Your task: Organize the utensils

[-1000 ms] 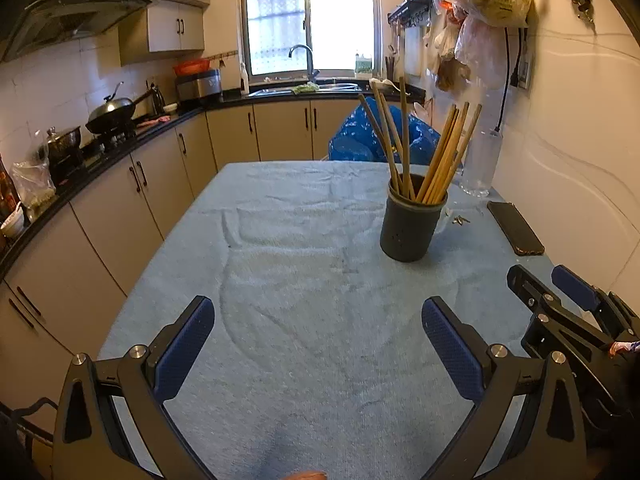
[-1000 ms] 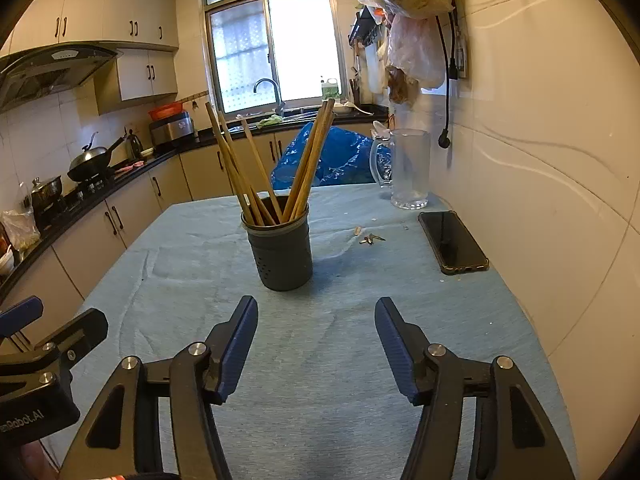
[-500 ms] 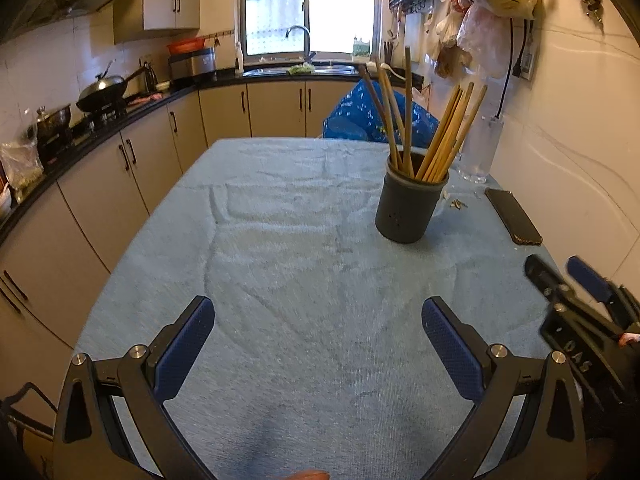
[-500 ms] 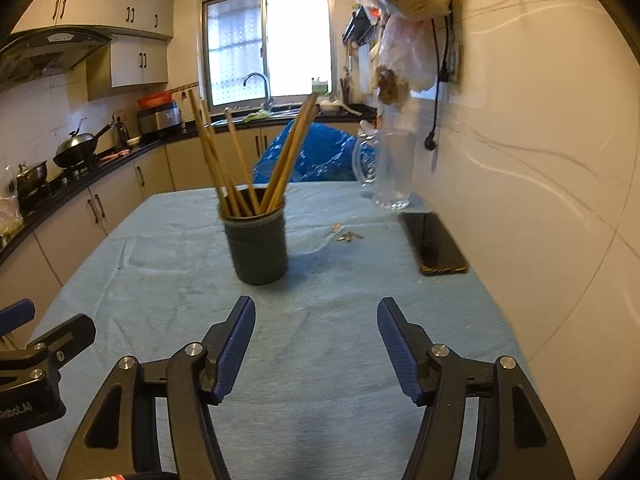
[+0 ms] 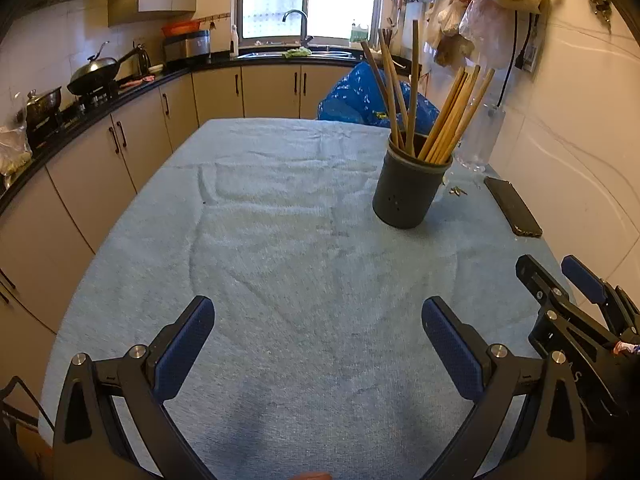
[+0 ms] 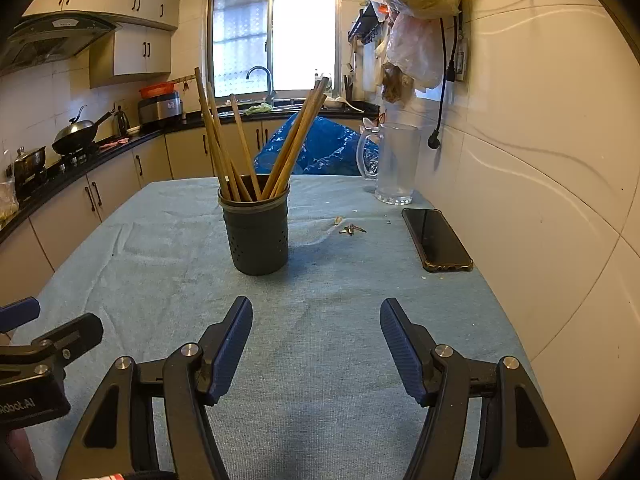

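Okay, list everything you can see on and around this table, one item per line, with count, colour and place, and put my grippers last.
utensil holder: one, dark grey, upright mid-table
chopsticks: about nine, exact count unclear, wooden tan, standing in the holder, fanned out
table cloth: one, light blue, covering the table
phone: one, black, flat near the wall side
keys: small metallic bunch, between holder and phone
pitcher: one, clear, far end by the wall
plastic bag: one, blue, behind the table
wok: one, dark, on the stove at left
left gripper: open, hovering over the cloth
right gripper: open, facing the holder
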Demonstrator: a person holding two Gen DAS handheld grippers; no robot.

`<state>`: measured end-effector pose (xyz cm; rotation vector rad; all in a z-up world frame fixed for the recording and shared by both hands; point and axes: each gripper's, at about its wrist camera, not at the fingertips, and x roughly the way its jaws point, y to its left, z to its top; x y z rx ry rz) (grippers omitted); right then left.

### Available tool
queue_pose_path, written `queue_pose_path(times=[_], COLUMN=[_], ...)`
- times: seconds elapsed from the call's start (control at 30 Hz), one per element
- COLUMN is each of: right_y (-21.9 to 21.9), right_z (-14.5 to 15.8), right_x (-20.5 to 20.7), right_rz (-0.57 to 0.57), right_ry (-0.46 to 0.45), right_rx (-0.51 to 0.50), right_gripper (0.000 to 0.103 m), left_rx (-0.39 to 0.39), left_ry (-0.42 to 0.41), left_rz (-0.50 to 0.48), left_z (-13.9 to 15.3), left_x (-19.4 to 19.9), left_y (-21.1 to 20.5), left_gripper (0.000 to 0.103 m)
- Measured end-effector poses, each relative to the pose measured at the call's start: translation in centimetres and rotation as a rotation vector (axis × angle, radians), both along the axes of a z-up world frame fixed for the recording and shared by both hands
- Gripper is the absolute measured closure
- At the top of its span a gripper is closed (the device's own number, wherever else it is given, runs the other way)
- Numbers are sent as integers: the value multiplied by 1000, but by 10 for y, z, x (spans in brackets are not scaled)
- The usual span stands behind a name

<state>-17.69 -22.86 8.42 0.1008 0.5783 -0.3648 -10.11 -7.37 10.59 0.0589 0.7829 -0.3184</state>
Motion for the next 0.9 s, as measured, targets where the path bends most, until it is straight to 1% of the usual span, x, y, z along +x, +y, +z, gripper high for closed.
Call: queue_pose_path(times=[0.17, 0.37, 0.53, 0.73, 0.9], right_y=[-2, -7, -6, -8, -10], right_z=[-3, -6, -8, -9, -10], right_x=[3, 5, 6, 4, 2], right_rz=[-9, 8, 3, 4, -1], right_ry=[3, 2, 3, 8, 8], right_rx=[14, 69, 48, 54, 65], right_gripper=[32, 32, 32, 32, 32], left_rx=[3, -3, -17, -20, -13], left_ry=[12, 28, 46, 61, 54], left_rz=[-8, -8, -6, 1, -5], left_z=[-5, -9, -11, -13, -12], left_x=[1, 4, 5, 3, -1], left_y=[-3, -4, -4, -7, -9], left_gripper=[0, 0, 0, 0, 0])
